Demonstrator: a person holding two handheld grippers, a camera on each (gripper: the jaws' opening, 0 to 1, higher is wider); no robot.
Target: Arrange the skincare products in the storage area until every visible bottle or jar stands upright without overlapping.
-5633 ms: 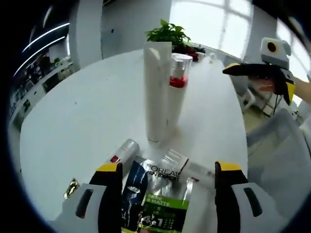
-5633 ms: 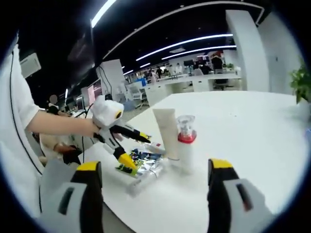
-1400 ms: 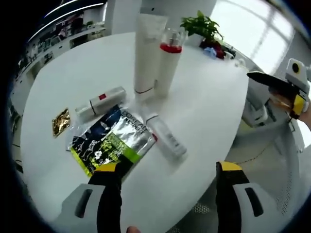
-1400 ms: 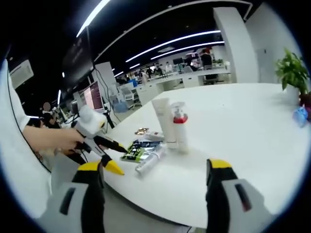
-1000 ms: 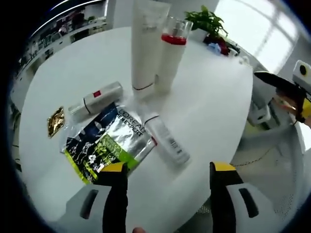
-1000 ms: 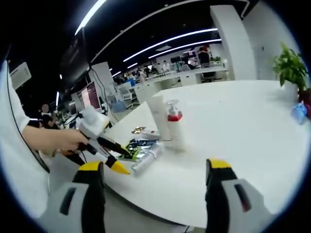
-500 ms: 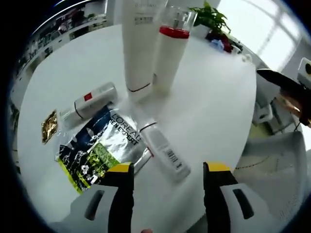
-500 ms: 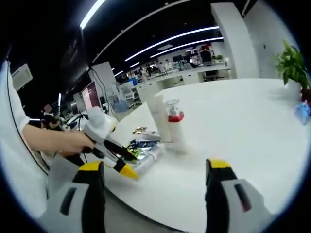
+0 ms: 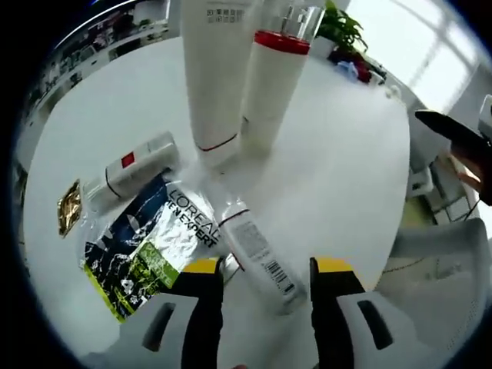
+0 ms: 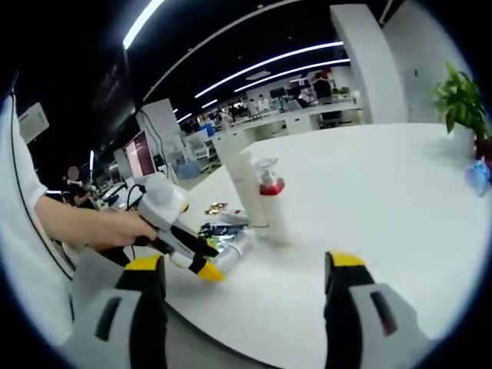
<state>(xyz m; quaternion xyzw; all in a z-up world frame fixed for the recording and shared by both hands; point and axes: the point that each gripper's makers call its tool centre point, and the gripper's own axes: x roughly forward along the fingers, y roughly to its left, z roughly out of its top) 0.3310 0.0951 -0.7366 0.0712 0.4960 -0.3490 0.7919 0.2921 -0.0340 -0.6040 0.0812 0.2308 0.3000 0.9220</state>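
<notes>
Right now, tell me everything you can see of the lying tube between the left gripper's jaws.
The tube is small, white and plastic-looking, with a thin dark red band near one end and a barcode and fine print near the other. It lies flat on the white table, one side touching or overlapping the foil sachet. The left gripper is open around it, not gripping yet.

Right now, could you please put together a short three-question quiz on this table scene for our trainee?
1. True or false: the left tool has its tips on either side of the lying bottle.
2. How many containers stand upright? A) one B) two C) four
3. Fill in: the small gold packet lies on the ___.

Key: 1 true. 2 B, the white tube and the red-collared bottle. 3 table.
</notes>
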